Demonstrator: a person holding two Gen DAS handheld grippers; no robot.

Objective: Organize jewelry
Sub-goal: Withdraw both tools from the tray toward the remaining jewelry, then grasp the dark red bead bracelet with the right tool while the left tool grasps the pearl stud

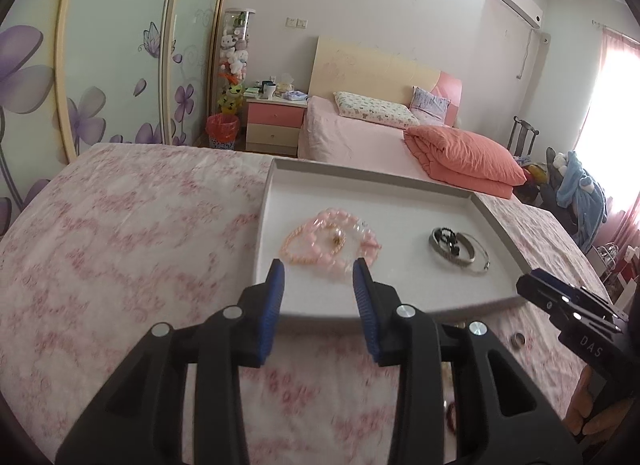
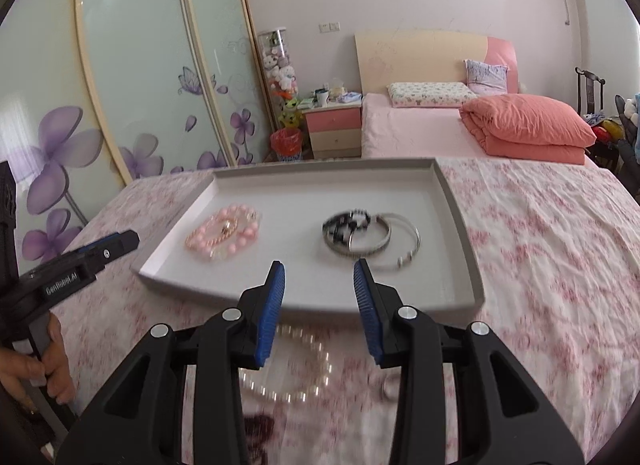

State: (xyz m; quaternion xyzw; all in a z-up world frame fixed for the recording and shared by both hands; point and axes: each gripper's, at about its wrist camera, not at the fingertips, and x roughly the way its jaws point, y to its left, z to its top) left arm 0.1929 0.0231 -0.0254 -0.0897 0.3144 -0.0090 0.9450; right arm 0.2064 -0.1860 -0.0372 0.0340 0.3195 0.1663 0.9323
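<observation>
Left wrist view: left gripper (image 1: 319, 271) gapes wide, empty, over pink beads (image 1: 320, 243) in the tray (image 1: 496, 209); right gripper (image 2: 320, 271) equally wide, holding nothing, above pearls (image 2: 296, 369).

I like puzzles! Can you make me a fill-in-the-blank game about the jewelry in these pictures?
1. The pink bead bracelets lie inside the grey ____.
2. The white pearl necklace lies on the flowery cloth, ____ the tray.
3. The fingers of the right gripper are spread ____ and hold nothing.
4. The silver bangles lie to the ____ of the pink beads, seen from the right wrist camera.

Missing words: tray; outside; open; right
</observation>
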